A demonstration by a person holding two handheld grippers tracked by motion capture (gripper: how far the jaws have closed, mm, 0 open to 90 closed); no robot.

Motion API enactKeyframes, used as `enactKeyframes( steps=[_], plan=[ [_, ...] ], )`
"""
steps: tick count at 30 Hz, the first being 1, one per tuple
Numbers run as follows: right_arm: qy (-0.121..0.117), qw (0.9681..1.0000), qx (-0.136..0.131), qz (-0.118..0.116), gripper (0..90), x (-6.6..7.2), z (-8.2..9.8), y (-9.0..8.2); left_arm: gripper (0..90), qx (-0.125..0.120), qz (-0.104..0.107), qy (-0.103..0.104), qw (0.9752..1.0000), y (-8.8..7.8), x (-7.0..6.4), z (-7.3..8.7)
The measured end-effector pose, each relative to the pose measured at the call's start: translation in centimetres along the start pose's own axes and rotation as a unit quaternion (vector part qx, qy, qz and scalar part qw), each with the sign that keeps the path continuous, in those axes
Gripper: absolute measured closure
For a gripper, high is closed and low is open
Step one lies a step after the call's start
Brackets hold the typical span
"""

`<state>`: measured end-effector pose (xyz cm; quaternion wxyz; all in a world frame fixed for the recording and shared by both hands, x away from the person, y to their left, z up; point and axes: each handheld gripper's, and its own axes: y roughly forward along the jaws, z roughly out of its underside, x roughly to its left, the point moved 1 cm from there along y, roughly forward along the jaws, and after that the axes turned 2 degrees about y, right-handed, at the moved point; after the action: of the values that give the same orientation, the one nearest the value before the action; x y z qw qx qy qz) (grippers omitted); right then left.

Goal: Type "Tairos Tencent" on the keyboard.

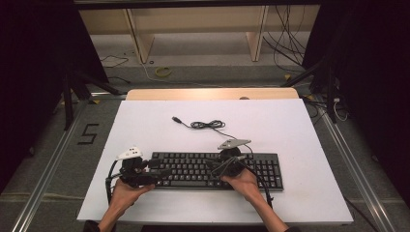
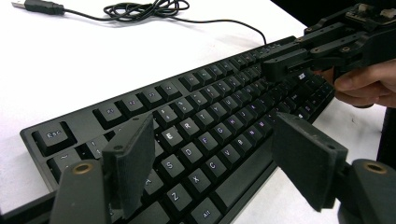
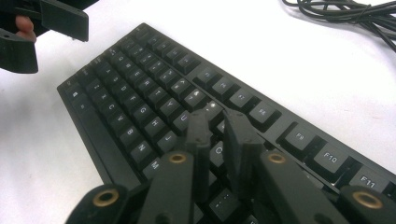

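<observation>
A black keyboard (image 1: pixel 193 170) lies on the white table top (image 1: pixel 145 121), near the front edge. Its cable (image 1: pixel 208 124) is coiled behind it and ends in a loose USB plug (image 1: pixel 176 119). My left gripper (image 1: pixel 157 169) hovers over the keyboard's left end, open, with the letter keys (image 2: pixel 210 135) showing between its jaws (image 2: pixel 215 140). My right gripper (image 1: pixel 212 166) is over the middle keys, pointing left. Its jaws (image 3: pixel 217 123) are shut with only a thin gap and hold nothing, just above the keys (image 3: pixel 154 107). Each gripper shows in the other's view: right (image 2: pixel 285 65), left (image 3: pixel 46 28).
The coiled cable (image 2: pixel 144 8) (image 3: pixel 345 9) lies on the table behind the keyboard. A wooden strip (image 1: pixel 212 94) runs along the table's far edge. Beyond it are shelf legs and loose wires on the floor (image 1: pixel 285 38).
</observation>
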<state>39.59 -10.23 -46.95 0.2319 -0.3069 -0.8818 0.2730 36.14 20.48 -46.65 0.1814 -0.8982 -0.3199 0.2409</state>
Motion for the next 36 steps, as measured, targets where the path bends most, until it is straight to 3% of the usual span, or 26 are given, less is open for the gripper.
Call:
enactKeyframes(
  steps=[11,24,32,36],
  plan=[
    [0.005,1.0,-0.004,-0.002,73.4,-0.2,0.0,-0.5,29.6,0.002,0.001,0.0,1.0,0.1,0.1,0.0],
    [0.012,0.9997,-0.017,-0.009,50.7,-0.2,0.0,-1.5,30.1,0.009,-0.003,-0.003,1.0,0.2,0.3,0.0],
    [0.012,0.9996,-0.025,-0.01,43.9,0.1,0.2,-2.1,37.0,0.02,-0.008,-0.011,0.9997,0.3,0.5,-0.1],
    [0.009,0.9996,-0.028,-0.007,40.4,0.2,0.4,-2.5,42.7,0.039,-0.011,-0.02,0.999,0.6,0.7,-0.2]
  ],
)
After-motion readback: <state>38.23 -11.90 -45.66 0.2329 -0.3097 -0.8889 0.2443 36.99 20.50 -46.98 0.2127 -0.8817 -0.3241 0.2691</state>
